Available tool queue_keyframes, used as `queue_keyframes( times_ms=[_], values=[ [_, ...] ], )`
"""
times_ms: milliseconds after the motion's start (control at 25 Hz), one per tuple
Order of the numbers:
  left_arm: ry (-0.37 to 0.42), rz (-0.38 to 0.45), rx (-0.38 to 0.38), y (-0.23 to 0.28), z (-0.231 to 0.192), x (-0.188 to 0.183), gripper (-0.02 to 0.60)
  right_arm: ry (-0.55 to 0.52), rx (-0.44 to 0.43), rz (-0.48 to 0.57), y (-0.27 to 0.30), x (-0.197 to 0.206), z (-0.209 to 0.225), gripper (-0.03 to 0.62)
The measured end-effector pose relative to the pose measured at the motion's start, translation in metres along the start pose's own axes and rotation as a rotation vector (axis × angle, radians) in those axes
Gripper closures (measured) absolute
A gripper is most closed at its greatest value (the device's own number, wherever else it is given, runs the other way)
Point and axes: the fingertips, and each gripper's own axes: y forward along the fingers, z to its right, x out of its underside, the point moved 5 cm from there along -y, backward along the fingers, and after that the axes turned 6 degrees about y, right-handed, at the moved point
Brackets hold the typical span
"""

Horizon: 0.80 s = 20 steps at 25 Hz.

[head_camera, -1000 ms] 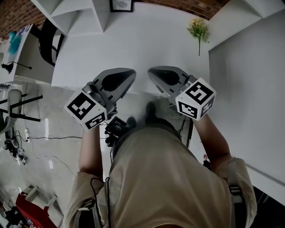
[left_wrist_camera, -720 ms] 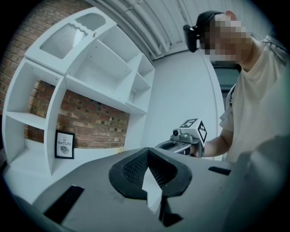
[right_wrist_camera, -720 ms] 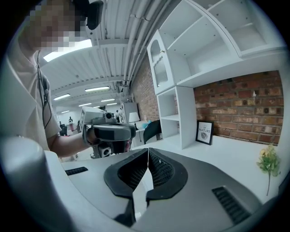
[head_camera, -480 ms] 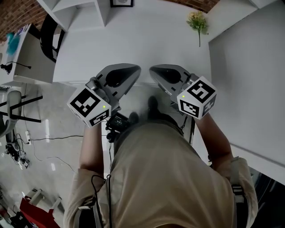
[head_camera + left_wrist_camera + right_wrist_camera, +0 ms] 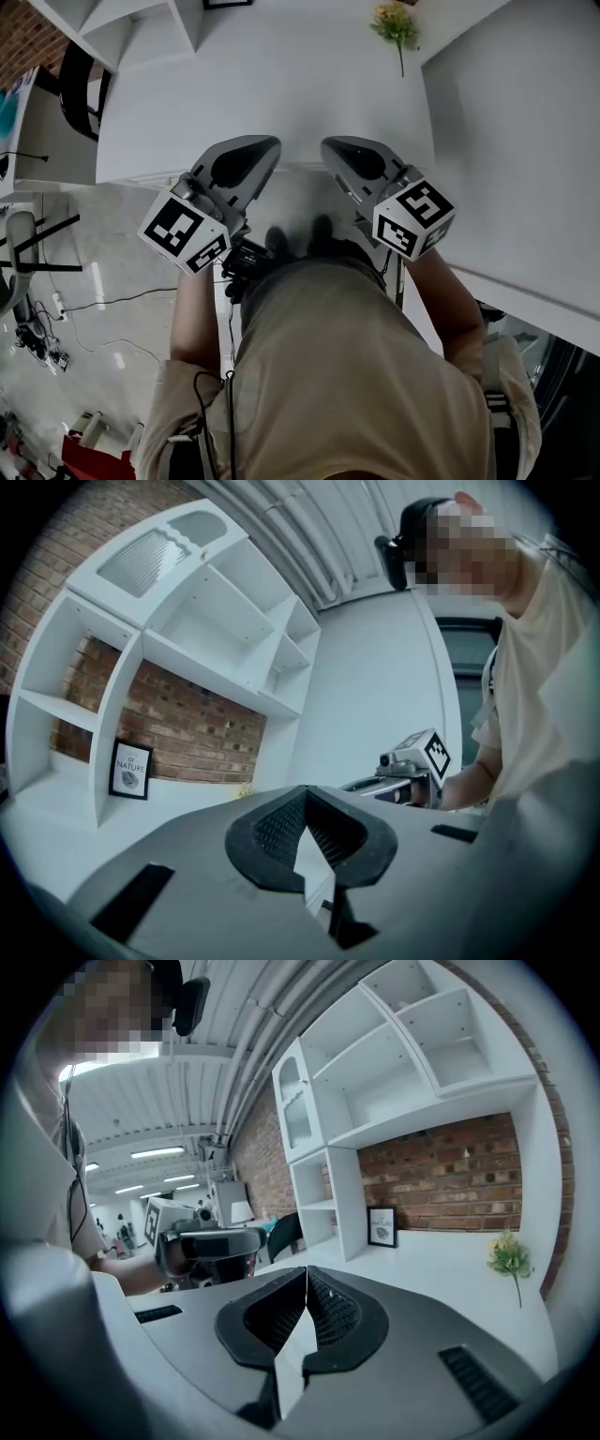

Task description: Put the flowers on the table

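A small bunch of yellow flowers (image 5: 395, 23) with a green stem lies on the white table (image 5: 281, 84), at its far right corner. The same flowers (image 5: 509, 1258) show in the right gripper view, far ahead on the right. They are only a small yellowish speck in the left gripper view. My left gripper (image 5: 265, 146) and right gripper (image 5: 330, 148) hover side by side over the table's near edge, both far from the flowers. The jaws of each gripper meet, with nothing between them (image 5: 305, 791) (image 5: 307, 1271).
A white shelf unit (image 5: 141, 28) stands at the table's back left. A framed print (image 5: 382, 1225) leans on the brick wall beside it. A black chair (image 5: 80, 80) is off the left end. A white wall panel (image 5: 516, 141) borders the table on the right.
The table and flowers have slid up and left in the head view. Both grippers now reach a little further over the table's edge. Their jaws stay shut and empty.
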Motion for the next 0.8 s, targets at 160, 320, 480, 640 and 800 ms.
queue_keyframes(
  times_ms=[160, 320, 480, 640, 800],
  values=[
    [0.011, 0.014, -0.053, 0.004, -0.007, -0.002, 0.572, 0.023, 0.041, 0.039, -0.009, 0.001, 0.01, 0.571],
    [0.022, 0.013, -0.075, 0.014, -0.008, -0.007, 0.572, 0.016, 0.074, 0.065, -0.02, -0.003, 0.021, 0.572],
    [0.022, -0.004, -0.07, 0.022, -0.003, -0.006, 0.572, 0.015, 0.111, 0.08, -0.03, -0.005, 0.032, 0.572],
    [0.02, -0.014, -0.07, 0.026, 0.004, -0.006, 0.572, 0.017, 0.126, 0.089, -0.036, -0.007, 0.036, 0.572],
    [0.028, -0.016, -0.076, 0.027, 0.009, -0.006, 0.572, 0.01, 0.13, 0.093, -0.041, -0.006, 0.036, 0.572]
  ],
)
